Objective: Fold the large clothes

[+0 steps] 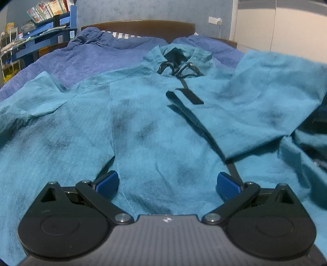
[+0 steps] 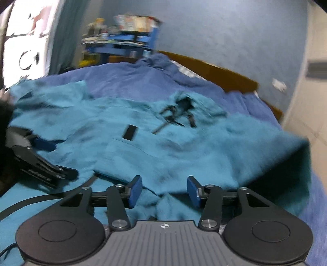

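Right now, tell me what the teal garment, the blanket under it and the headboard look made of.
Teal garment: thin woven cloth, matte and mottled, creasing in soft folds; possibly cotton or linen. Blanket: a thicker, fuzzy blue fabric, towel-like in look. Headboard: brown wood or wood veneer, smooth with a slight sheen.

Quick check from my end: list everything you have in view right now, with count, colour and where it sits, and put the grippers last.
jacket: one, teal with black trim and drawstrings, spread collar-away on the bed, one sleeve folded across its front
blanket: one, blue-purple, under the jacket
headboard: one, brown wood, far end of the bed
shelf: one, blue, with books, far left by the wall
wall socket: one, white, on the grey-blue wall
left gripper: black with blue fingers, open, low over the jacket
right gripper: black with blue fingers, open, over the jacket's near edge
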`<action>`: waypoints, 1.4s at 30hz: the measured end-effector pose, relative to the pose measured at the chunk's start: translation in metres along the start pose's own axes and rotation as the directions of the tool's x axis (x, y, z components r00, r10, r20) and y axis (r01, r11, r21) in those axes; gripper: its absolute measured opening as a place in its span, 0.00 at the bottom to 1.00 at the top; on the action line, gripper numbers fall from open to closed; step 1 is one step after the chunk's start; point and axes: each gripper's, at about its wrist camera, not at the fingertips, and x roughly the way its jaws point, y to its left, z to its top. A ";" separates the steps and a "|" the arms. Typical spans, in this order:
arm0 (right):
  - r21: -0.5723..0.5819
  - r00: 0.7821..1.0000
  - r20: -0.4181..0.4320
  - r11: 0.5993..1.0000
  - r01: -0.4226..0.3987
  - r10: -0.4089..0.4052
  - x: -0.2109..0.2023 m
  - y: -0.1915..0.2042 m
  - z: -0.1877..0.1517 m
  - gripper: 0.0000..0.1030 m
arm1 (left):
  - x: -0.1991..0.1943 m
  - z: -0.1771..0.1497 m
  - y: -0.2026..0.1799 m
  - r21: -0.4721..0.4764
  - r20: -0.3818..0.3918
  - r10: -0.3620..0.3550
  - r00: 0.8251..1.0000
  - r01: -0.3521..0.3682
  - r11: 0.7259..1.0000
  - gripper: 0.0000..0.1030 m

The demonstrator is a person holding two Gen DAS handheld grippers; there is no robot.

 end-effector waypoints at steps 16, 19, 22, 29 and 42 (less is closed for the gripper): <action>0.298 0.973 -0.229 0.952 0.078 -0.008 0.071 -0.066 -0.019 0.75 | 0.031 0.041 -0.014 -0.293 -0.089 -0.403 0.911 0.363 0.884 0.41; 0.297 0.973 -0.229 0.952 0.075 -0.006 0.066 -0.068 -0.018 0.76 | 0.042 0.048 -0.019 -0.321 -0.091 -0.417 0.904 0.370 0.872 0.23; 0.290 0.973 -0.231 0.954 0.073 -0.004 0.076 -0.067 -0.012 0.76 | 0.039 0.052 -0.023 -0.305 -0.061 -0.424 0.904 0.388 0.870 0.07; 0.295 0.974 -0.228 0.953 0.070 -0.001 0.078 -0.067 -0.012 0.76 | 0.020 0.058 -0.002 -0.303 0.008 -0.398 0.917 0.382 0.873 0.00; 0.324 0.977 -0.214 0.943 0.081 -0.010 0.072 -0.070 -0.013 0.77 | -0.032 0.088 0.133 -0.399 0.078 -0.220 0.972 0.233 0.887 0.00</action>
